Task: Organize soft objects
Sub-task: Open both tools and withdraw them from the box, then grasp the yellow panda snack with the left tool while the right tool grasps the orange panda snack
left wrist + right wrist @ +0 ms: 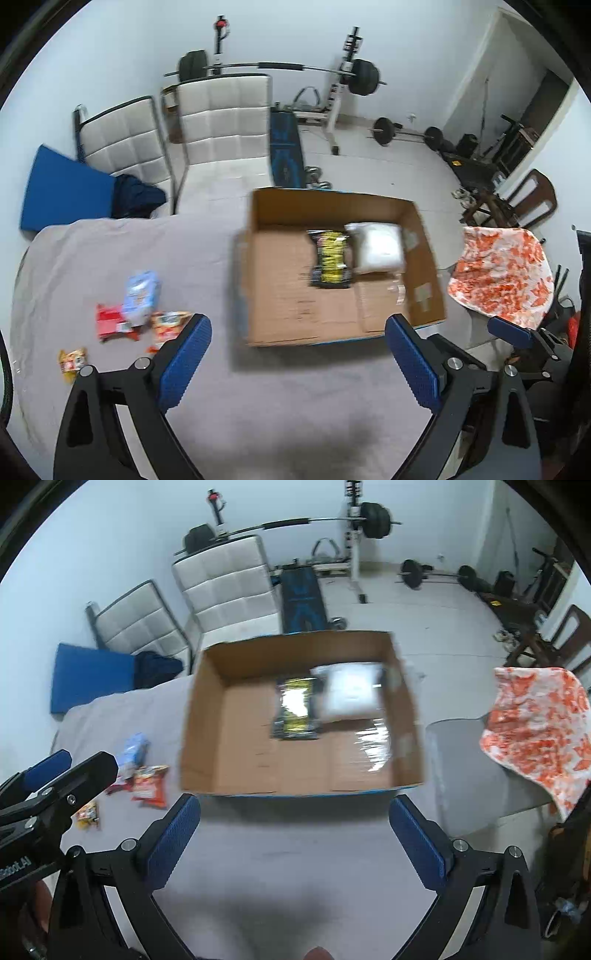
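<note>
Left gripper (298, 354) and right gripper (294, 832): both spread wide, empty, above the grey-sheeted bed (277, 387).
Cardboard box (255, 280) sits open as collection bin, black-yellow packet (330, 258) and white pouch (378, 248) side by side inside; loose snack packets (138, 308) lie left, apparently awaiting pickup.

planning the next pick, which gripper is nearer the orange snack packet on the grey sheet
Left. The left gripper hangs with its left finger right beside the orange snack packet. The right gripper sits farther right, in front of the open cardboard box.
</note>
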Demonstrator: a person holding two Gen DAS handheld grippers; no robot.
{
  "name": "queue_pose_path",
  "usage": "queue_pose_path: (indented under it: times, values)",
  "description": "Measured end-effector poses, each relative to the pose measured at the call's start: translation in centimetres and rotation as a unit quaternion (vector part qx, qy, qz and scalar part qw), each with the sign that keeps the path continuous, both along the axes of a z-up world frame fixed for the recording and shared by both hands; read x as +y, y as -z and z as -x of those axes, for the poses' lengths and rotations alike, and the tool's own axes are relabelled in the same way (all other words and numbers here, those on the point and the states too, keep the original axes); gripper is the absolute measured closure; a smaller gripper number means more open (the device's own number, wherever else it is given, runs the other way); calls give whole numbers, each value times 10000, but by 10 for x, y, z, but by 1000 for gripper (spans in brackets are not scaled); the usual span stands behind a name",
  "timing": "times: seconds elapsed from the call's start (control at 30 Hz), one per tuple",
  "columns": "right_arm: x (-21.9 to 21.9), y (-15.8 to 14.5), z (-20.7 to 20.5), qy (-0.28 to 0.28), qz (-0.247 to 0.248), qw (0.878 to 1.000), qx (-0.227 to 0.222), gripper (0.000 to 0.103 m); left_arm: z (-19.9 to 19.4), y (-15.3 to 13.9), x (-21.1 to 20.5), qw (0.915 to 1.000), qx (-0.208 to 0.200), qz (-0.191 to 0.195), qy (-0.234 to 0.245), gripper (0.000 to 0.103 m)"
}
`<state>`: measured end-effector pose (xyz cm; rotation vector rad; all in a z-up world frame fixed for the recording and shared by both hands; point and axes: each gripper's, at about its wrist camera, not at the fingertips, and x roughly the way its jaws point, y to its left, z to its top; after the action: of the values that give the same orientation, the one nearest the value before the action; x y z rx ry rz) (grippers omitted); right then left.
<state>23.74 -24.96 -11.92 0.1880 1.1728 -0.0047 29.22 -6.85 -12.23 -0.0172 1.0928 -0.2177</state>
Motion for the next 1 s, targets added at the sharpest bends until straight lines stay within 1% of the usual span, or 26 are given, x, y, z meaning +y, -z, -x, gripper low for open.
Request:
queue_pose_path:
  times: [0.17, 0.27, 0.33, 0.37, 0.43, 0.5, 0.57, 0.63, 0.7, 0.8, 0.87, 0.9, 1.0]
  values:
    - [81, 7, -13, -427, -170, 9989, 131, 0, 1, 5, 93, 9984, 114, -145, -539, 7]
    - [135, 19, -23, -732, -281, 9966, 258, 0, 2, 15, 157, 9942, 273, -259, -1006, 7]
    - [171, 32, -32, -925, -357, 9942, 414, 0, 4, 24, 199, 9895, 414, -346, -1340, 7]
    - [189, 41, -37, -999, -413, 9928, 509, 0, 5, 31, 224, 9860, 522, -372, -1538, 7]
    - [222, 63, -48, -1113, -436, 9900, 747, 0, 6, 42, 261, 9802, 713, -372, -1812, 7]
    - [252, 91, -59, -1179, -516, 9862, 1038, 0, 9, 61, 303, 9728, 918, -366, -2096, 7]
    - [273, 118, -71, -1202, -518, 9824, 1333, 0, 10, 81, 334, 9649, 1137, -364, -2338, 7]
    - [287, 144, -82, -1150, -437, 9803, 1543, 0, 11, 101, 363, 9579, 1328, -289, -2530, 7]
    - [298, 168, -94, -1089, -376, 9781, 1735, 0, 10, 130, 390, 9477, 1629, -222, -2737, 7]
    - [305, 198, -106, -976, -310, 9743, 2005, 0, 11, 165, 418, 9366, 1944, -59, -2914, 7]
    - [308, 213, -111, -933, -294, 9722, 2127, 1, 8, 187, 427, 9317, 2156, 28, -2922, 7]
    - [310, 220, -113, -914, -248, 9712, 2185, 1, 7, 198, 429, 9302, 2241, 51, -2907, 9]
    - [313, 236, -120, -877, -219, 9688, 2306, 1, 0, 224, 431, 9278, 2448, 120, -2814, 11]
